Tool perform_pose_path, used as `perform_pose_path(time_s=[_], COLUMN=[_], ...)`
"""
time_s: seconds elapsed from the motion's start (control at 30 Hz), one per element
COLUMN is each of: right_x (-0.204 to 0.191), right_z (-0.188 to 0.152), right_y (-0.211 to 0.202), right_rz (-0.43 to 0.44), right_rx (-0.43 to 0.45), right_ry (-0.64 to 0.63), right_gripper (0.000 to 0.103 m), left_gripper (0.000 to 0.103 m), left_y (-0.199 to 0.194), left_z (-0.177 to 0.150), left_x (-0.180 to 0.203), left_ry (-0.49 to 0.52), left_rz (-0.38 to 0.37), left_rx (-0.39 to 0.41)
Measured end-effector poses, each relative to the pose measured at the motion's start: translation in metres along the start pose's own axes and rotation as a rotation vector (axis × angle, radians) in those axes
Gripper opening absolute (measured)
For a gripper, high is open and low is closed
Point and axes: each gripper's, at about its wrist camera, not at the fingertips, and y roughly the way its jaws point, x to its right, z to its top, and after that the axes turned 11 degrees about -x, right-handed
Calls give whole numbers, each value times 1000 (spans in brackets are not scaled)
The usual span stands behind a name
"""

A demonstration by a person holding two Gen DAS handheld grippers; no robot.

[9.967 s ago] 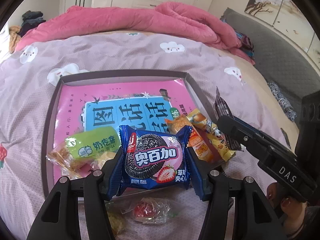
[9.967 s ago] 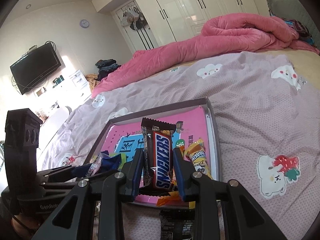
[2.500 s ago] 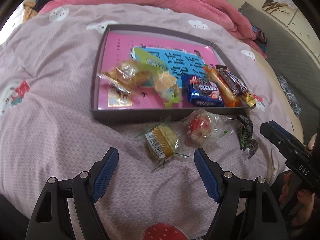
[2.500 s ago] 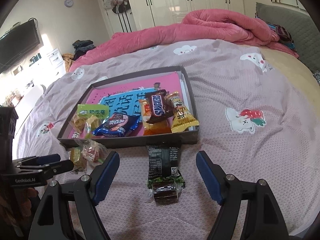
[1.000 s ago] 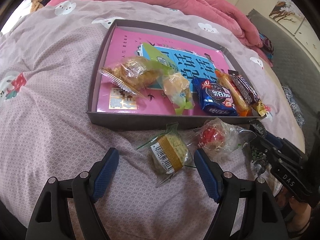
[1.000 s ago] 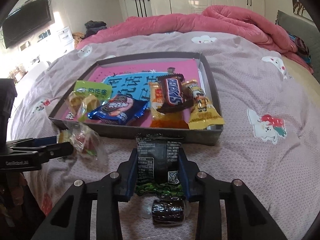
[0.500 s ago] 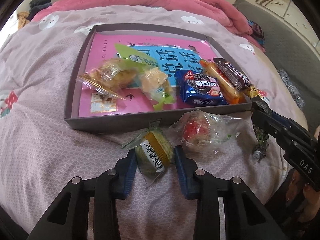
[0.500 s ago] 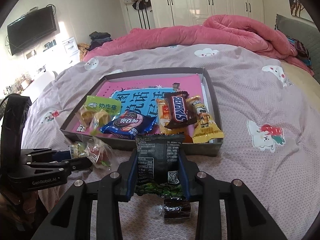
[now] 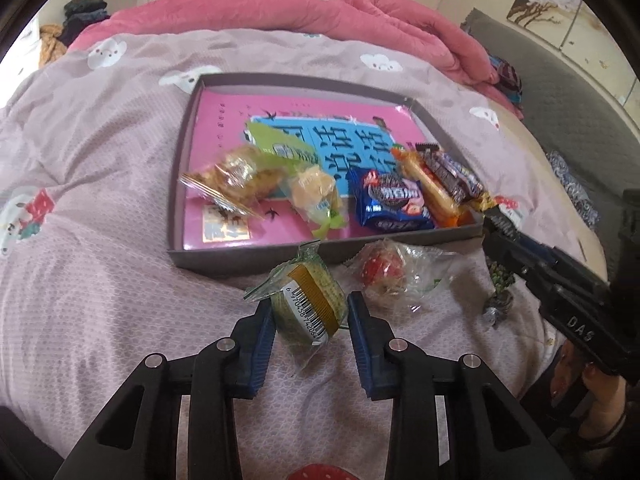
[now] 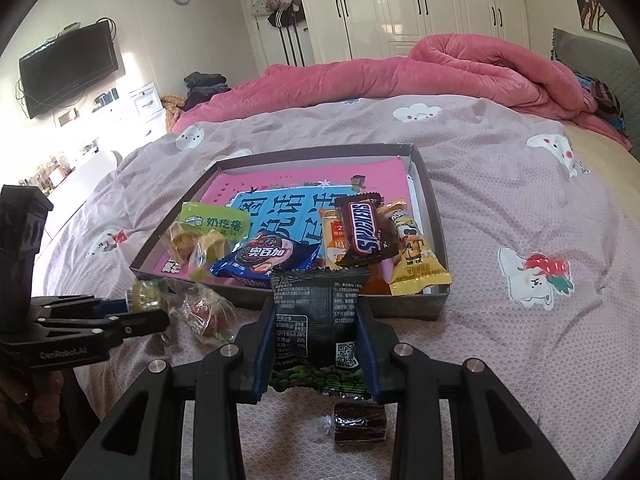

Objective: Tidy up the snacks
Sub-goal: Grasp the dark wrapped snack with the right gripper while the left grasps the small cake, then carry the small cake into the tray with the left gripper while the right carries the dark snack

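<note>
My left gripper (image 9: 310,314) is shut on a small green cake in clear wrap (image 9: 308,304), held just above the bedspread in front of the grey box (image 9: 240,258). My right gripper (image 10: 316,340) is shut on a black snack packet (image 10: 320,320), lifted in front of the box's near wall (image 10: 400,306). The box holds a pink book with several snacks on it: a blue Oreo pack (image 9: 390,202), a Snickers bar (image 10: 362,226), an orange wafer pack (image 9: 430,192), a yellow bar (image 10: 416,256) and clear-wrapped pastries (image 9: 236,178).
A red sweet in clear wrap (image 9: 386,272) lies on the bedspread beside the left gripper. A small dark wrapped sweet (image 10: 360,426) lies under the right gripper. A pink duvet (image 10: 400,72) is piled at the far side of the bed. The bed's right edge is close.
Both grippers have closed, the left on the green cake and the right on the black packet. Both have lifted their snacks slightly and moved toward the box.
</note>
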Motion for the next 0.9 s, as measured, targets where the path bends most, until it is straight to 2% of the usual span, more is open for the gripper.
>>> perform_pose_path(time_s=[0.37,0.9], right_x=[0,-4], right_z=[3,8], right_y=[-6,-11], right_rz=[17,58], right_rx=[23,54], right_ry=[7,-14], right_gripper=[37,36], left_gripper=[36,36], left_y=[-27,-41], left_z=[5,9], left_x=[0,8], left_ry=[-6,-7], left_rz=[6,34], left_rx=[71,113])
